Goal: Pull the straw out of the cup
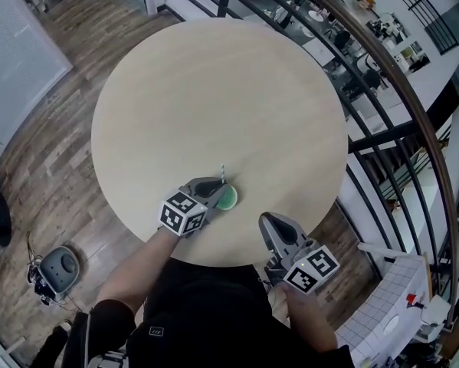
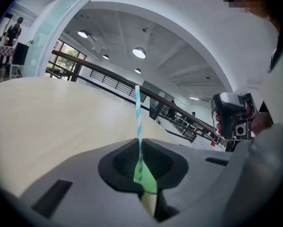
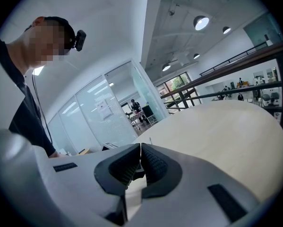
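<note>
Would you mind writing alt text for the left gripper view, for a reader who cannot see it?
The left gripper has its jaws closed on a blue-and-white striped straw, which stands up out of a green cup seen just behind the jaws. A pale wooden table stretches beyond, with a dark railing behind it.

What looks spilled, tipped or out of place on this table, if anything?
Nothing stands out. The green cup stands upright on the table with no spill, and its striped straw rises upright between the shut left tongs.

The straw (image 2: 138, 112) stands in the cup (image 1: 228, 198) on the table (image 1: 214, 90).
</note>
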Available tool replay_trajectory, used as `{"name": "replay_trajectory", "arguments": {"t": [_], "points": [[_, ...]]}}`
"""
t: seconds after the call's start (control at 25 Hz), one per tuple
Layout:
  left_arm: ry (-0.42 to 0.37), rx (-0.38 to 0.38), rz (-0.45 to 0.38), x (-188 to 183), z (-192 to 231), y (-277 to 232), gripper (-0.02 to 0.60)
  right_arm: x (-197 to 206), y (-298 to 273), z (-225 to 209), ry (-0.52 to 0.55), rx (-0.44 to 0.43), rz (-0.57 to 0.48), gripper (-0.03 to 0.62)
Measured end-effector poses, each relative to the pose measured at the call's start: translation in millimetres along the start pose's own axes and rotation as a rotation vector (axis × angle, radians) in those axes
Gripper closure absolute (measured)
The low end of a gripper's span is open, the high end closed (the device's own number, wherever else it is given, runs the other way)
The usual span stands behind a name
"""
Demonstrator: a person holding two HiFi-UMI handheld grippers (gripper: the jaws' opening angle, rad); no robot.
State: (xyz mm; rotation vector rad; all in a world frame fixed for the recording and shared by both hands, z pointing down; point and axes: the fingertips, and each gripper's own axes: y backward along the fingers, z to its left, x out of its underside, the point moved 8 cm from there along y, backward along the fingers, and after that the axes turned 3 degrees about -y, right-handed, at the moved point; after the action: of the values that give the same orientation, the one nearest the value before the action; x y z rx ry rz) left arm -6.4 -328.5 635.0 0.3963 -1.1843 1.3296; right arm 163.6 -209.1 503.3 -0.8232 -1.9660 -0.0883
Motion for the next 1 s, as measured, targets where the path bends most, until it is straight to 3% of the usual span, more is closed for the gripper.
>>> {"name": "replay_trajectory", "arguments": {"t": [0.44, 1.0], "points": [[0.002, -0.011, -0.07, -22.3, -19.1, 10.9, 0.554, -14.7, 19.7, 6.1, 0.029, -0.014, -0.019, 0.571], [-0.016, -0.227, -0.216, -63.4, -87.7, 70.9, 0.554, -38.4, 52.2, 14.2, 0.092, -0.189, -0.005, 0.571]]}}
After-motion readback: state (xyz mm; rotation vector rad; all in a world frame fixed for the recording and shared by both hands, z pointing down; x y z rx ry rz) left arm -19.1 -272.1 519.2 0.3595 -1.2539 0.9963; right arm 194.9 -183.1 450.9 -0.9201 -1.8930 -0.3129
